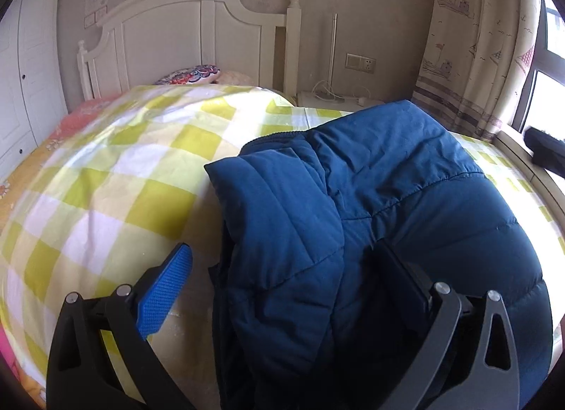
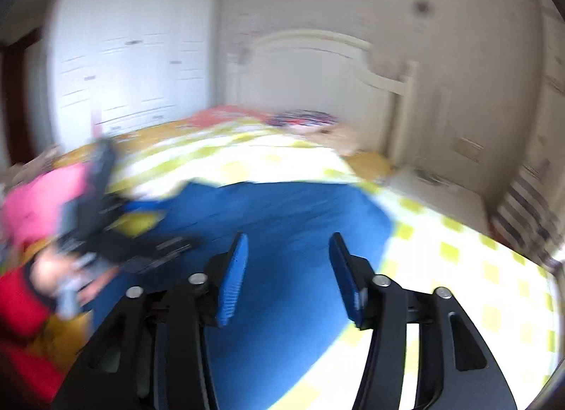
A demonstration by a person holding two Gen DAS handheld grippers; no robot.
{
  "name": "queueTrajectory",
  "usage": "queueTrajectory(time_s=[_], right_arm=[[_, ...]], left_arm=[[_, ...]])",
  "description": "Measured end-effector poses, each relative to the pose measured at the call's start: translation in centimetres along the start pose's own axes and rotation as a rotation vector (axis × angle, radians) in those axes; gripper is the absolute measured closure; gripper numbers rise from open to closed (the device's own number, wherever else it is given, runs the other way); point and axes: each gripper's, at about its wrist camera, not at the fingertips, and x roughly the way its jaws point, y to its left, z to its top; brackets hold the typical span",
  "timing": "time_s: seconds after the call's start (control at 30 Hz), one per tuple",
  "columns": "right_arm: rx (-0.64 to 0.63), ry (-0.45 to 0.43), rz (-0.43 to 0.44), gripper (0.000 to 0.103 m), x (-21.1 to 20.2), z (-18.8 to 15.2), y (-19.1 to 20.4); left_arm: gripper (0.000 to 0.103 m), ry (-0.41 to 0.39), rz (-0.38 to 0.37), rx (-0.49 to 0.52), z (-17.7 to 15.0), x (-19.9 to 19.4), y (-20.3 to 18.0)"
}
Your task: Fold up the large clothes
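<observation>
A dark blue quilted jacket (image 1: 353,198) lies folded over itself on the bed's yellow-green check sheet (image 1: 116,177). My left gripper (image 1: 282,249) straddles the jacket's near fold with its jaws wide. The left blue pad (image 1: 166,290) stands clear of the cloth over the sheet, and the right finger (image 1: 402,279) lies against the padding. In the blurred right wrist view my right gripper (image 2: 289,237) hovers open above the jacket (image 2: 282,212) with nothing between its pads. A person's hand (image 2: 46,272) in a red sleeve holds the left tool at the jacket's left edge.
A white headboard (image 1: 183,28) and a patterned pillow (image 1: 190,74) are at the bed's far end. A white wardrobe (image 2: 134,53) stands to the left. A nightstand (image 1: 335,97), curtain (image 1: 473,39) and window ledge lie to the right. Pink cloth (image 2: 39,198) sits at the bed's left.
</observation>
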Motion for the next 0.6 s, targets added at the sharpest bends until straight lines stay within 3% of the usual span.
queueTrajectory(time_s=[0.17, 0.2, 0.23, 0.27, 0.3, 0.43, 0.53, 0.6], right_arm=[[0.056, 0.040, -0.004, 0.062, 8.4, 3.6, -4.0], [0.053, 0.086, 0.013, 0.062, 10.5, 3.4, -4.1], [0.045, 0.210, 0.056, 0.061, 14.3, 2.3, -4.1], [0.024, 0.276, 0.062, 0.061, 16.2, 1.4, -4.4], [-0.017, 0.268, 0.041, 0.061, 17.0, 0.9, -4.0], [-0.060, 0.318, 0.028, 0.061, 16.6, 2.7, -3.6], [0.035, 0.176, 0.035, 0.061, 14.0, 5.5, -5.4], [0.064, 0.148, -0.001, 0.061, 13.6, 6.2, -6.3]], left_arm=[[0.002, 0.005, -0.032, -0.045, 0.0, 0.2, 1.0], [0.002, 0.004, -0.034, -0.051, -0.1, 0.2, 1.1], [0.002, 0.001, -0.025, -0.059, 0.0, 0.2, 1.2], [0.002, -0.006, -0.006, -0.074, -0.1, 0.1, 1.4], [0.002, -0.002, -0.002, -0.076, -0.2, 0.2, 1.5], [0.002, 0.002, -0.033, -0.095, -0.4, 0.2, 1.9], [0.002, -0.009, -0.025, -0.093, -0.5, 0.1, 1.7], [0.002, -0.013, -0.026, -0.098, -0.5, 0.1, 1.8]])
